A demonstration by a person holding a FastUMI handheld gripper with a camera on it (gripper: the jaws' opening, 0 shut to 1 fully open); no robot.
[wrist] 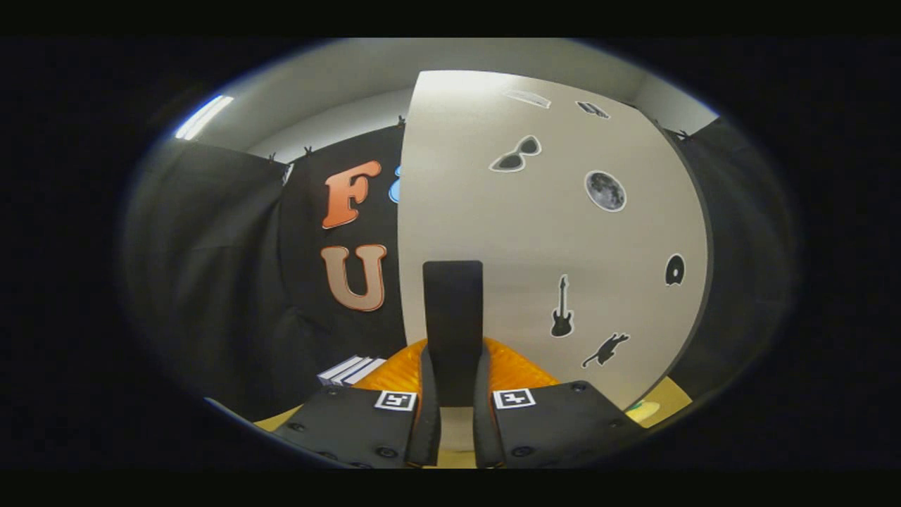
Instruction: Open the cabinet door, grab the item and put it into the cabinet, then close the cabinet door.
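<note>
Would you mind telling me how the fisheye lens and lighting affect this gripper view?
In the gripper view, the cabinet door bows outward, its edges curved; its top is washed bright by overhead light, dimmer lower down; the stickers stay sharp; the gripper, shut on the black handle, looks enlarged.

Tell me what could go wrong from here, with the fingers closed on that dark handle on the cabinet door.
1. The gripper is shut on the handle, low on it; a pull at an angle might let it slip out.
2. The orange item sits close below the cabinet door, right behind the fingers. The swinging door or the gripper may knock it.
3. The books lie beside the door's near edge and could be brushed.
</note>
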